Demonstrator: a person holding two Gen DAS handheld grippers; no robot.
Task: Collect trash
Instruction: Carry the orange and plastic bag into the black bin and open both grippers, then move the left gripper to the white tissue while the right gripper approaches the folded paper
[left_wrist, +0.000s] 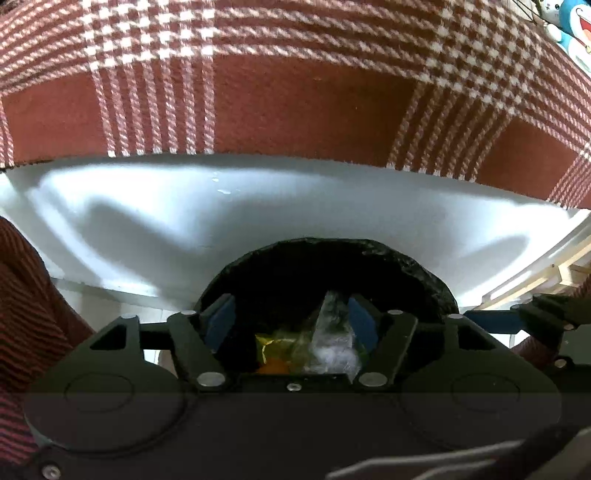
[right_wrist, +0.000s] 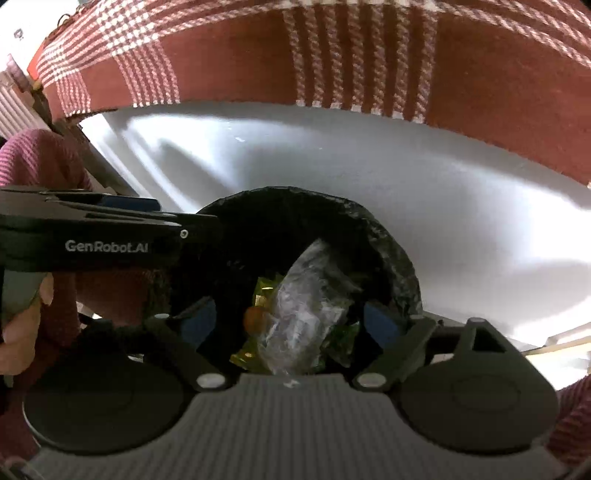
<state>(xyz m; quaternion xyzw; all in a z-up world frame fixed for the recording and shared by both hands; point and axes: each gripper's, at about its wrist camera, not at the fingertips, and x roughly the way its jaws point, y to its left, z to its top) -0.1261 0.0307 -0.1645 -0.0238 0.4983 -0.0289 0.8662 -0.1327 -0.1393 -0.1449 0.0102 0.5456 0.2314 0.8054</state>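
A bin lined with a black bag (left_wrist: 406, 266) (right_wrist: 399, 254) sits right under both grippers. Inside lie a crumpled clear plastic wrapper (right_wrist: 306, 306) (left_wrist: 334, 343), a yellow-green wrapper (right_wrist: 264, 291) (left_wrist: 273, 341) and a small orange piece (right_wrist: 253, 319) (left_wrist: 275, 365). My left gripper (left_wrist: 291, 319) hangs open over the bin mouth, and the clear wrapper shows close to its right pad. My right gripper (right_wrist: 290, 321) stands wide open, with the clear wrapper loose between its blue pads (right_wrist: 380, 323) and not pressed by them. The left gripper (right_wrist: 216, 221) also reaches in from the left.
Behind the bin rises a white panel (left_wrist: 221, 214) with a red and white plaid cloth (left_wrist: 295, 103) draped over its top. A wooden frame (left_wrist: 554, 273) stands to the right. A hand (right_wrist: 22, 325) and red striped sleeves (left_wrist: 26, 295) are close by.
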